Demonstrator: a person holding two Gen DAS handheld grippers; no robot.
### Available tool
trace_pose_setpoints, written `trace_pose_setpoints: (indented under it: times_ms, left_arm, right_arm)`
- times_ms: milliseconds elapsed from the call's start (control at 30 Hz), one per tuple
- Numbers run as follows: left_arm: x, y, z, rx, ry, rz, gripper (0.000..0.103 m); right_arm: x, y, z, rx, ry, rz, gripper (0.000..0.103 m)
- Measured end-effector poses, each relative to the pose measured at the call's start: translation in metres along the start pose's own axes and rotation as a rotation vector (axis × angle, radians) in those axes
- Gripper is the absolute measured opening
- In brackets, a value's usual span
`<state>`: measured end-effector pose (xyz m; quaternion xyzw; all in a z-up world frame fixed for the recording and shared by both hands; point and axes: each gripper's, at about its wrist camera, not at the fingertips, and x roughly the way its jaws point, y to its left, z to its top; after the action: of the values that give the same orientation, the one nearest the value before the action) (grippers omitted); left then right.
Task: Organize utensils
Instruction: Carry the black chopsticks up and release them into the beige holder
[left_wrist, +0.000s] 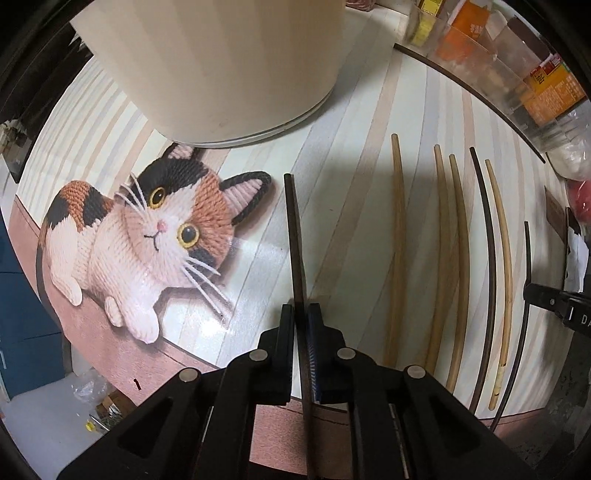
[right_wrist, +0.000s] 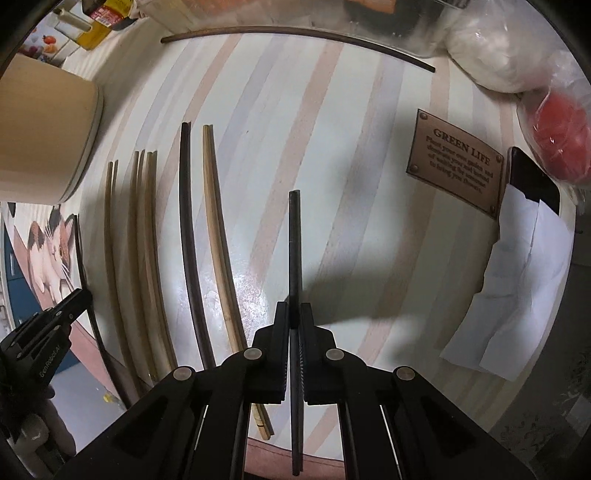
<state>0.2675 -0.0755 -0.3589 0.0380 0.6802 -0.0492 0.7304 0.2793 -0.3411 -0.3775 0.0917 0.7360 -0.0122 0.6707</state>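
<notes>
My left gripper (left_wrist: 301, 314) is shut on a dark chopstick (left_wrist: 295, 236) that points forward over the striped mat, right of the cat picture (left_wrist: 140, 240). My right gripper (right_wrist: 294, 314) is shut on another dark chopstick (right_wrist: 294, 243), held over the mat. Several light wooden chopsticks (left_wrist: 397, 240) and a dark one (left_wrist: 487, 236) lie side by side on the mat between the grippers; they also show in the right wrist view (right_wrist: 144, 258). One more dark chopstick (right_wrist: 295, 31) lies crosswise at the far edge. The right gripper's tip shows in the left wrist view (left_wrist: 554, 302).
A cream round container (left_wrist: 229, 66) stands at the back left. Clear boxes with packets (left_wrist: 517, 74) line the far side. A brown "GREEN LIFE" plaque (right_wrist: 458, 162), a phone (right_wrist: 532, 181), white paper (right_wrist: 517, 295) and bagged red and white items (right_wrist: 561, 144) sit at the right.
</notes>
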Motion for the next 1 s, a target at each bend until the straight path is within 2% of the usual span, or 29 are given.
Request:
trace_pose_setpoints:
  times_ms: [167, 233, 400, 533, 700, 1000]
  left_arm:
    - [0.001, -0.017, 0.003, -0.008, 0.004, -0.003, 0.007]
    - [0.002, -0.005, 0.001, -0.007, 0.006, -0.005, 0.007]
    - [0.002, 0.0, 0.001, 0.004, 0.007, 0.003, 0.006]
    - [-0.004, 0.0, -0.001, 0.002, -0.023, 0.006, 0.003]
    - [-0.04, 0.001, -0.007, 0.008, -0.117, -0.018, 0.003]
    - [-0.103, 0.001, -0.018, 0.018, -0.269, -0.067, 0.003]
  right_arm:
    - [0.001, 0.008, 0.011, 0.014, 0.025, -0.022, 0.005]
    - [0.007, 0.019, 0.022, 0.018, 0.04, -0.027, 0.006]
    - [0.007, 0.016, 0.033, 0.019, 0.051, -0.022, 0.005]
    - [0.005, 0.013, 0.019, 0.018, -0.012, -0.027, 0.005]
    - [-0.012, 0.009, 0.001, 0.046, -0.091, 0.01, 0.004]
    - [-0.076, 0.026, -0.03, 0.003, -0.304, 0.053, 0.004]
